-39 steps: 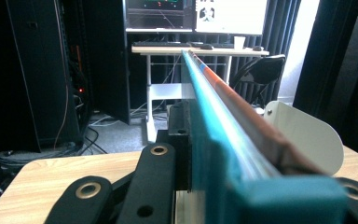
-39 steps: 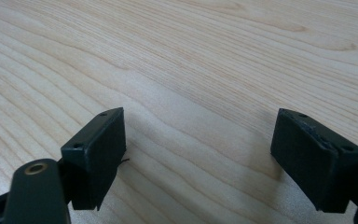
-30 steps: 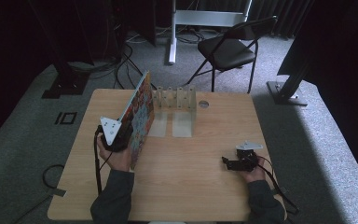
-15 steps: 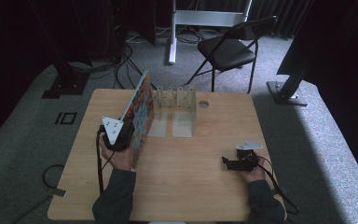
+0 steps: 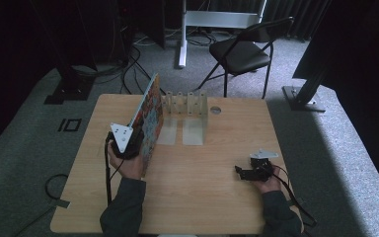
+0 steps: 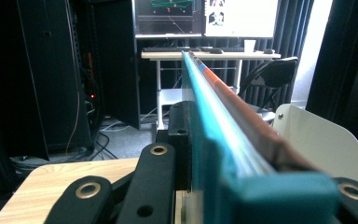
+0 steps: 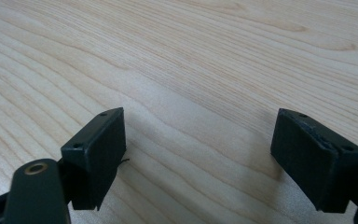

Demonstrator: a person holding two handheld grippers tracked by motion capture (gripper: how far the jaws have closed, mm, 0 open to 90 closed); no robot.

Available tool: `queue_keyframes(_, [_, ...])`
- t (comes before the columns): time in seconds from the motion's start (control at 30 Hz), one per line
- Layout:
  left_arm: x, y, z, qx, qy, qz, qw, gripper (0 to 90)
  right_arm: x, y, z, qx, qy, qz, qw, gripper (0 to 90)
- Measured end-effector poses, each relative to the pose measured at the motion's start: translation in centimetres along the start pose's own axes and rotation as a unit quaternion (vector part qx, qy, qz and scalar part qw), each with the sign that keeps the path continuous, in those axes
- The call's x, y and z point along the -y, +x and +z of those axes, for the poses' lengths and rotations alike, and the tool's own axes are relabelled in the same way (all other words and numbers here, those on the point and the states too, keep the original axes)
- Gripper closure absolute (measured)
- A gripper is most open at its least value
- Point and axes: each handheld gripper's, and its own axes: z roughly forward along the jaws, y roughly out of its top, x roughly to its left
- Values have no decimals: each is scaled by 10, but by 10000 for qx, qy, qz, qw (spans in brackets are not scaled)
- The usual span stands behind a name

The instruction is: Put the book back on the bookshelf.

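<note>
Gripping the thin, colourfully printed hardcover book (image 5: 148, 117) by its near edge, the left hand-held gripper (image 5: 128, 143) holds it upright on the light wooden tabletop (image 5: 197, 197), just left of the white metal slotted book rack (image 5: 185, 106). Lifting appears done; slotting into the rack remains. The book's teal edge (image 6: 214, 135) runs straight ahead. The right hand-held gripper (image 5: 246, 173) rests spread and empty, well right of the rack.

The room is dark at the back, and bright light falls from the right across the floor (image 5: 345, 148). The table (image 5: 202, 197) is softly lit. Up close, the book (image 6: 242, 154) looks blurry.
</note>
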Motion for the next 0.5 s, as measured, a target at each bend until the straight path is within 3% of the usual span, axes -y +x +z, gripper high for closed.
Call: queue_keyframes(0.5, [1, -2, 4, -37, -31, 3, 10000, 806, 0, 0, 0, -1, -2, 8, 10000, 175])
